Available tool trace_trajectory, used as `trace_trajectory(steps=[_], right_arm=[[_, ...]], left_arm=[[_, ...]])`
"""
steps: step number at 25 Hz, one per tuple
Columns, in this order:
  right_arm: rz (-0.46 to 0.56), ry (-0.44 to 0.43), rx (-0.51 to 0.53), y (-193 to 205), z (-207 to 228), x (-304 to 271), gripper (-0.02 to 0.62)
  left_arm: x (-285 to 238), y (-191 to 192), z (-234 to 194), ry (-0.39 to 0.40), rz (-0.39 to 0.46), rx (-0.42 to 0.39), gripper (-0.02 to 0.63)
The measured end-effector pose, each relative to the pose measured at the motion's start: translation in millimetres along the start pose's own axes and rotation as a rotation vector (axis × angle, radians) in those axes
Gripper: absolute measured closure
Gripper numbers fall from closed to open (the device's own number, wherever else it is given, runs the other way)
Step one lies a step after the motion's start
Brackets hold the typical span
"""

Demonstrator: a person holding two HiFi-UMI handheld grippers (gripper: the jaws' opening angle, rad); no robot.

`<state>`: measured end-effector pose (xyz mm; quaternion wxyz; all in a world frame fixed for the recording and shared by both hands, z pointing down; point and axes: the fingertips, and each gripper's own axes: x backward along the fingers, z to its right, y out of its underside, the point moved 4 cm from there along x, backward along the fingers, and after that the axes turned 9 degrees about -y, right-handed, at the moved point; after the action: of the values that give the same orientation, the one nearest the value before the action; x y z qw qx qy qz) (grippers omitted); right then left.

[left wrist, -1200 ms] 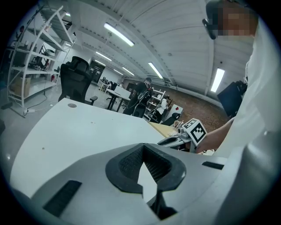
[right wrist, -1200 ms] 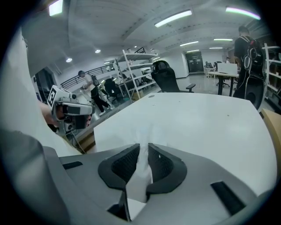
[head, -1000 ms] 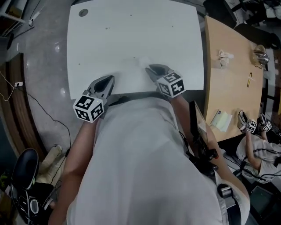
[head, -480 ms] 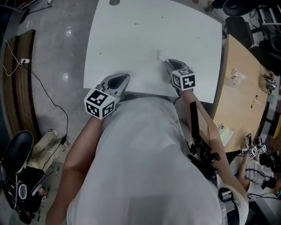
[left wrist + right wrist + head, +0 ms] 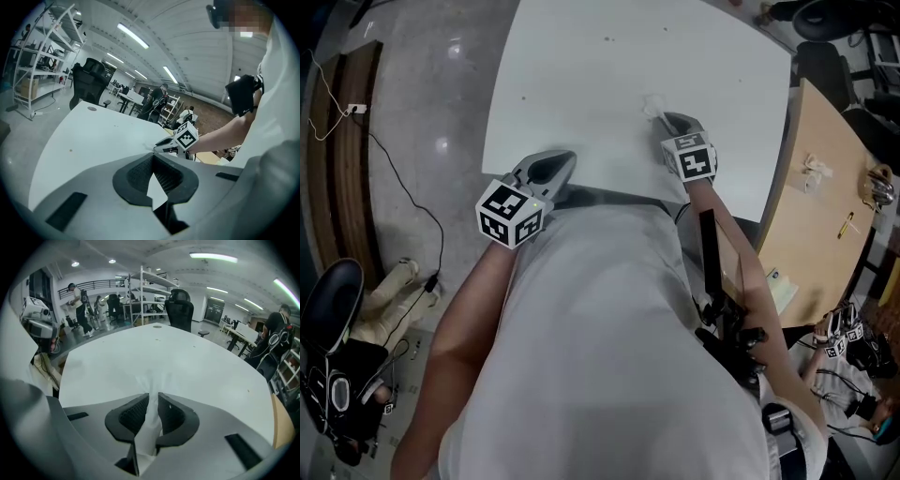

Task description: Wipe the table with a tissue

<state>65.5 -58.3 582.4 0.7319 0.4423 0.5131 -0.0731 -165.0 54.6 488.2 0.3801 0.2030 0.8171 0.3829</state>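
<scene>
The white surface (image 5: 581, 84) fills the upper half of the head view and is bare apart from a few small dark specks (image 5: 607, 39) toward its far side. The person (image 5: 600, 356) stands against the near edge of the surface with both arms reaching over it. The left gripper (image 5: 563, 159) sits just over that near edge, on the left side of the surface. Its fingers are closed tip to tip with nothing between them, and it appears to take no part in the wiping. The right gripper (image 5: 667, 118) is further in over the surface, right of its middle, and pitched steeply down. Its fingers are clamped narrowly on the tissue (image 5: 149, 401), which runs between the pads as a bunched white strip and fans out ahead of the fingertips. The loose end appears to lie on the surface, though firm contact cannot be confirmed. Assessment: the wiping step is in hand, and most of the surface looks uncovered as yet. To do it well, hold the grip firm and press only lightly, so that the tissue and not the hard fingertips bears on the surface. Sweep in overlapping passes out toward the specks. Dragging too hard may tear the tissue or pull it out of the grip.
</scene>
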Motion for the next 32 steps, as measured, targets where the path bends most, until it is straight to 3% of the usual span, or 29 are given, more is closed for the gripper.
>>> trace_trajectory(steps=[9, 18, 27, 29, 32], right_arm=[[-0.057, 0.040, 0.084, -2.5, -10.3, -3.2, 0.531], [-0.097, -0.005, 0.134, -2.6, -45.7, -8.1, 0.532], [-0.103, -0.128, 0.243, 1.8, -94.3, -9.9, 0.532], [-0.105, -0.196, 0.251, 5.5, -101.9, -9.1, 0.532], [-0.057, -0.351, 0.165, 8.8, -114.3, -4.6, 0.532]], left_arm=[[-8.2, 5.6, 8.0, 0.013, -0.010, -0.015, 0.601], [-6.0, 5.4, 4.1, -0.002, -0.012, -0.013, 0.601], [-12.0, 1.7, 12.4, 0.017, -0.015, -0.031, 0.601], [-12.1, 2.4, 14.1, 0.018, -0.018, -0.032, 0.601], [-13.6, 1.2, 14.2, 0.019, -0.021, -0.035, 0.601]])
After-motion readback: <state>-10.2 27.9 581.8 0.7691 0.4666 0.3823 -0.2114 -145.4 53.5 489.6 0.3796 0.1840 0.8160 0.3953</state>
